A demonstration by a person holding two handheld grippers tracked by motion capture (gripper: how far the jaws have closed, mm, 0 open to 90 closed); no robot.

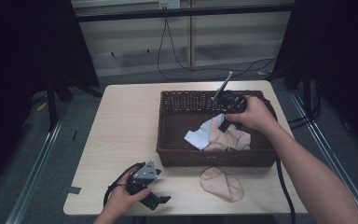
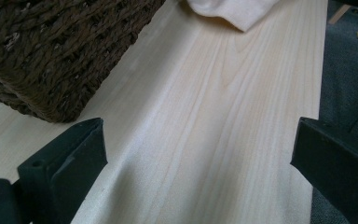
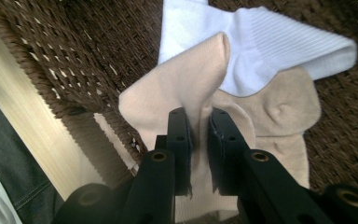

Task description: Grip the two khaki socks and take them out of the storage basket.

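A dark wicker basket (image 1: pixel 168 140) stands on the wooden table (image 1: pixel 121 121). Inside it lie a white sock (image 1: pixel 204 134) and a beige sock (image 1: pixel 228 140). My right gripper (image 1: pixel 223 125) reaches down into the basket, shut on a fold of the beige sock (image 3: pixel 186 88); the white sock (image 3: pixel 279 51) lies partly under it. A second beige sock (image 1: pixel 223 184) lies flat on the table in front of the basket. My left gripper (image 1: pixel 154 199) rests near the table's front edge, open, with bare wood between its jaws (image 2: pixel 200 154); the basket corner (image 2: pixel 51 60) is at its left.
The table's front edge is close under the left gripper. Black cables trail from both grippers, and more run over the grey floor (image 1: pixel 205 70) behind the table. Dark curtains and frame posts (image 1: pixel 51 102) flank both sides.
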